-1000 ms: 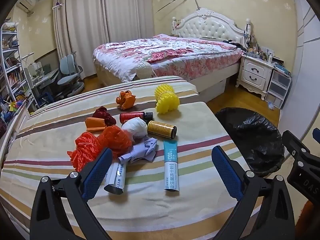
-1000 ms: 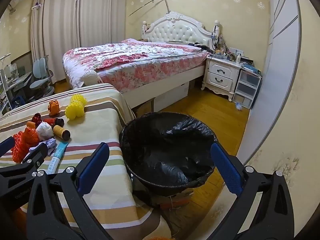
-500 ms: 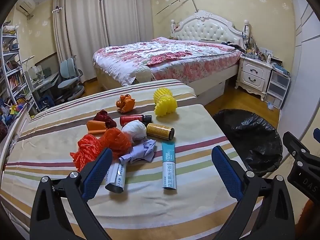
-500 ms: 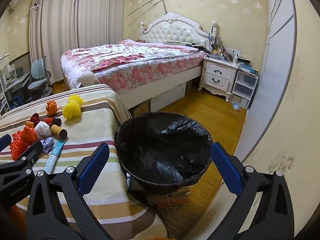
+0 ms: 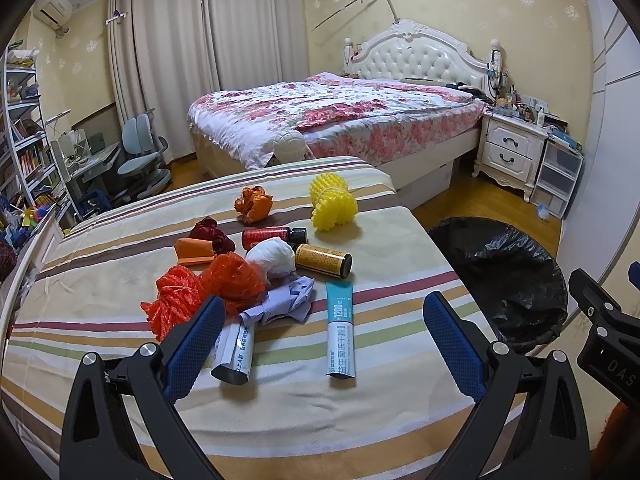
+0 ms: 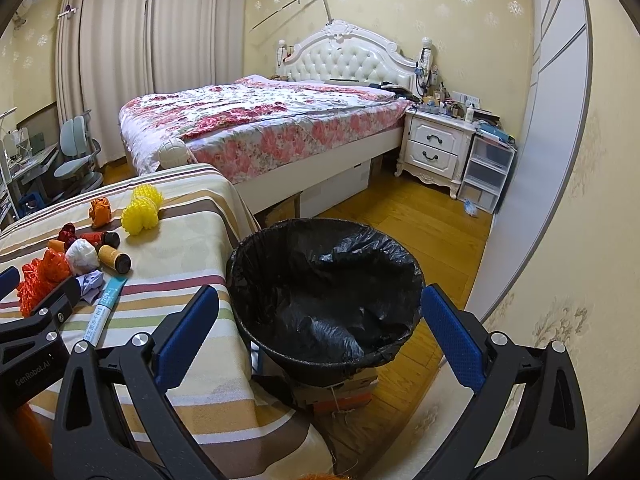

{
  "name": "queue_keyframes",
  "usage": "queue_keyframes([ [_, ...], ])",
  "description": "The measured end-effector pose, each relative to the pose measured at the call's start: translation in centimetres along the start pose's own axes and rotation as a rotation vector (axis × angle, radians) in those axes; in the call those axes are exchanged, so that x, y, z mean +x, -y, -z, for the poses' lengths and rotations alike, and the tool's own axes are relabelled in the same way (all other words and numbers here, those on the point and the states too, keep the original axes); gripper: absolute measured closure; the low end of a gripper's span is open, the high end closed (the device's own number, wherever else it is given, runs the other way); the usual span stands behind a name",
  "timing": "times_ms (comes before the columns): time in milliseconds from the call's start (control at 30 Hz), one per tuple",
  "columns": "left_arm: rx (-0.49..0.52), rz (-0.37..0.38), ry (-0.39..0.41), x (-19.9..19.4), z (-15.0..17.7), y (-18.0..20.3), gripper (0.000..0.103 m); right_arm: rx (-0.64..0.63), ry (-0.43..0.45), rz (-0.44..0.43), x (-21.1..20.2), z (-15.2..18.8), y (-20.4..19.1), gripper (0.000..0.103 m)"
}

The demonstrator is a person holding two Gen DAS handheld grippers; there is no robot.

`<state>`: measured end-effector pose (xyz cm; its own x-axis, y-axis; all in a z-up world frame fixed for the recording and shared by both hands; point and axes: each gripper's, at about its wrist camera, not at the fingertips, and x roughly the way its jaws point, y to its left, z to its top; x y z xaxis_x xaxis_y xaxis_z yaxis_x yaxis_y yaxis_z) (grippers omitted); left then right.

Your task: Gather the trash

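Note:
Trash lies heaped on a striped tablecloth: orange mesh bags, a white wad, crumpled lilac paper, a teal tube, a white tube, a gold can, a red bottle, a yellow spiky ball and an orange wrapper. My left gripper hangs open above the table's near edge, empty. My right gripper is open over the black-lined bin beside the table, nothing between its fingers.
A floral bed stands behind the table, with a white nightstand and plastic drawers to its right. Desk chairs and bookshelves fill the left. Wooden floor lies open around the bin, and a wall is close on the right.
Both grippers have pulled back and risen slightly, so the table and bin look a little farther away. Both stay open, and no trash has moved.

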<state>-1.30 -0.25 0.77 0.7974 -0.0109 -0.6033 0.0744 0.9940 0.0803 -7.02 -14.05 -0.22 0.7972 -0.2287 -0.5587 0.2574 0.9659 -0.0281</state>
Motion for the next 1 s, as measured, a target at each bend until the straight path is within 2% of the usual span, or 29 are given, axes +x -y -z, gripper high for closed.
queue_keyframes([
  [1000,-0.004,0.0,-0.01,0.37,0.28,-0.14,0.006,-0.002,0.0,0.003,0.08,0.24,-0.15,0.004],
])
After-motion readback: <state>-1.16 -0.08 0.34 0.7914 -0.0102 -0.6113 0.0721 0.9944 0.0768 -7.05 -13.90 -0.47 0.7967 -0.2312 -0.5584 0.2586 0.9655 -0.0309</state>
